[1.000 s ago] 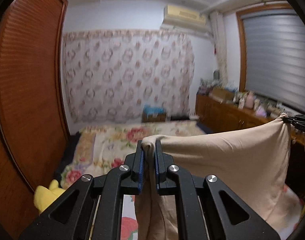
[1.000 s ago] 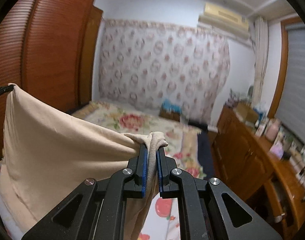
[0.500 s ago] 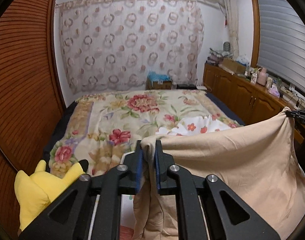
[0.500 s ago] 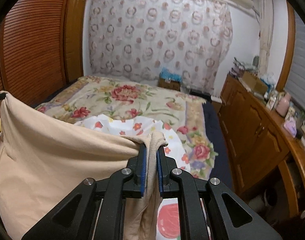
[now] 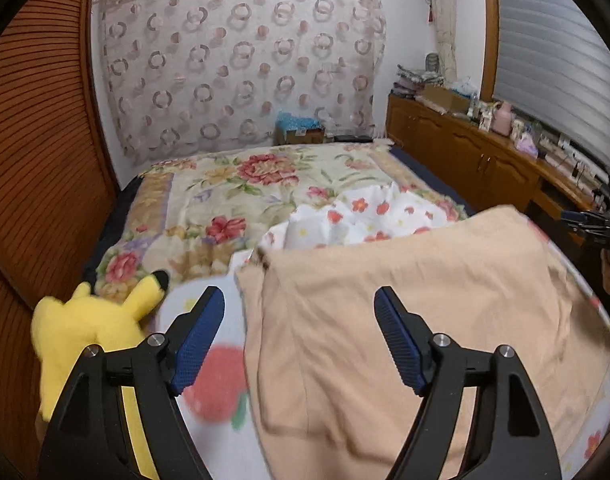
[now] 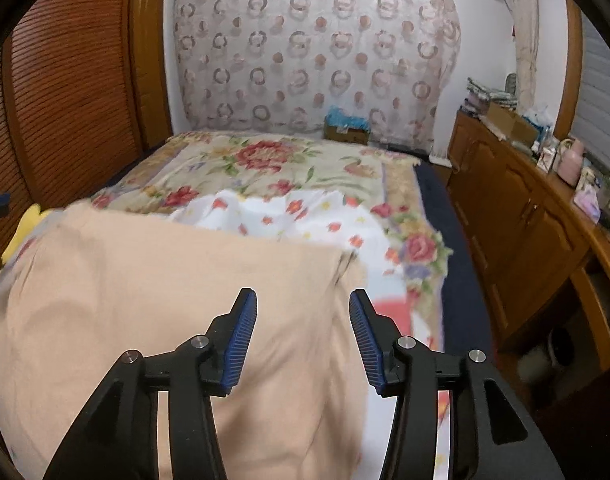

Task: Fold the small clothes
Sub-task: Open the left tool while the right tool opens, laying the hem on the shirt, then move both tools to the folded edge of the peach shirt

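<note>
Left gripper (image 5: 299, 316): jaws have just been opening and stand wide apart, blue pads bare, nothing held. The beige garment (image 5: 405, 312) lies below and ahead of it on the bed, its left edge visible between the spread fingers, not pressed by either pad.

Right gripper (image 6: 303, 320): jaws have likewise just been opening, now about half spread, empty. The same beige garment (image 6: 165, 300) lies spread beneath it, reaching to the left border of that view; the right-hand edge of the cloth runs between the two fingers.

Immediate surroundings: a yellow plush toy (image 5: 85, 324) sits just left of the left gripper, beside the garment but apart from it. A white floral cloth (image 5: 365, 220) lies crumpled just beyond the garment's far edge, partly covered by it. Both rest on a floral bedspread (image 5: 233, 184) covering the bed.

Further off: a slatted wooden wardrobe (image 5: 37, 140) lines the left side. A wooden sideboard (image 6: 525, 208) runs along the right, its top crowded with small items too blurred to identify. A cardboard box (image 6: 347, 132) stands beyond the bed, against a patterned curtain (image 6: 313, 48) on the rear wall.
</note>
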Motion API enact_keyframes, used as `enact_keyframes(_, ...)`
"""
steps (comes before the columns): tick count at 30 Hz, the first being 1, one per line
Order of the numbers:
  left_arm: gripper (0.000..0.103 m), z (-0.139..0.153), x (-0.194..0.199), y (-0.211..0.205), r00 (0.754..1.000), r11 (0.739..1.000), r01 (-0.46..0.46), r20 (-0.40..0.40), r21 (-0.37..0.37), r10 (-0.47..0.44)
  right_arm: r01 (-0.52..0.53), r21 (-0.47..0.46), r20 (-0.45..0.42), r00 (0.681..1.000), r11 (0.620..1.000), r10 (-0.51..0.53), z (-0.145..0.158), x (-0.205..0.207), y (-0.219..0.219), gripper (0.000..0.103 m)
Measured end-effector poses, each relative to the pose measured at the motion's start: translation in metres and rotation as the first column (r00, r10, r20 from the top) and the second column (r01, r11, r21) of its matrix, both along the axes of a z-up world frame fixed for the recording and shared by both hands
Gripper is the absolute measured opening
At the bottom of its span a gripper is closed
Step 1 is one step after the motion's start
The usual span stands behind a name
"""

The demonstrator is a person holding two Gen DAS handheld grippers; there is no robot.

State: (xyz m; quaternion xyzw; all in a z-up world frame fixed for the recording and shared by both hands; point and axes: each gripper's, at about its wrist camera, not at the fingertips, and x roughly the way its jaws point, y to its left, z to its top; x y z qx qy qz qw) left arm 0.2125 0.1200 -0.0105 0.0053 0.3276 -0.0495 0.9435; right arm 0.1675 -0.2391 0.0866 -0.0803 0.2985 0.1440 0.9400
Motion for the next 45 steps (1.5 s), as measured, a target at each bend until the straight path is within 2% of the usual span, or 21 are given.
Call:
enact_keyframes(6,0.078,-0.018,-0.052,0.004,0.999,0.999,-0.033,-0.036,-0.027,0.032,0.01,0.039,-0.072,0.997,0.999,-0.007,-0.015,-0.044,-0.008,0.05)
enact_keyframes(13,0.078,-0.038,-0.072,0.01,0.995,0.999,-0.048,-0.083,-0.014,0.047,0.024,0.041,-0.121,0.992,0.999,-0.019,-0.012,-0.049,-0.022,0.05)
enact_keyframes(26,0.078,-0.052,-0.048,0.001,0.987,0.998,-0.037,-0.156,-0.041,0.03,0.03,0.011,-0.153,0.988,0.999,-0.028,-0.018,-0.039,-0.017,0.05)
enact_keyframes(28,0.061,-0.055,-0.038,-0.001,0.983,0.998,-0.035,-0.181,-0.054,0.025,0.035,0.001,-0.148,0.988,0.999,-0.035,-0.019,-0.039,-0.015,0.05)
enact_keyframes(30,0.054,-0.063,-0.027,-0.002,0.972,0.997,-0.039,-0.232,-0.063,0.024,0.036,-0.019,-0.141,0.989,0.999,-0.039,-0.026,-0.041,-0.011,0.05)
enact_keyframes(35,0.053,-0.073,-0.015,-0.009,0.962,0.994,-0.026,-0.274,-0.108,-0.004,0.037,-0.038,-0.131,0.991,0.999,-0.041,-0.031,-0.039,-0.009,0.05)
enact_keyframes(38,0.053,-0.079,-0.01,-0.014,0.954,0.994,-0.04,-0.3,-0.102,0.008,0.042,-0.031,-0.132,0.99,0.999,-0.046,-0.033,-0.038,-0.012,0.05)
enact_keyframes(45,0.053,-0.078,-0.021,-0.023,0.955,0.997,-0.023,-0.295,-0.071,0.001,0.04,-0.034,-0.131,0.99,0.999,-0.044,-0.035,-0.038,-0.013,0.05)
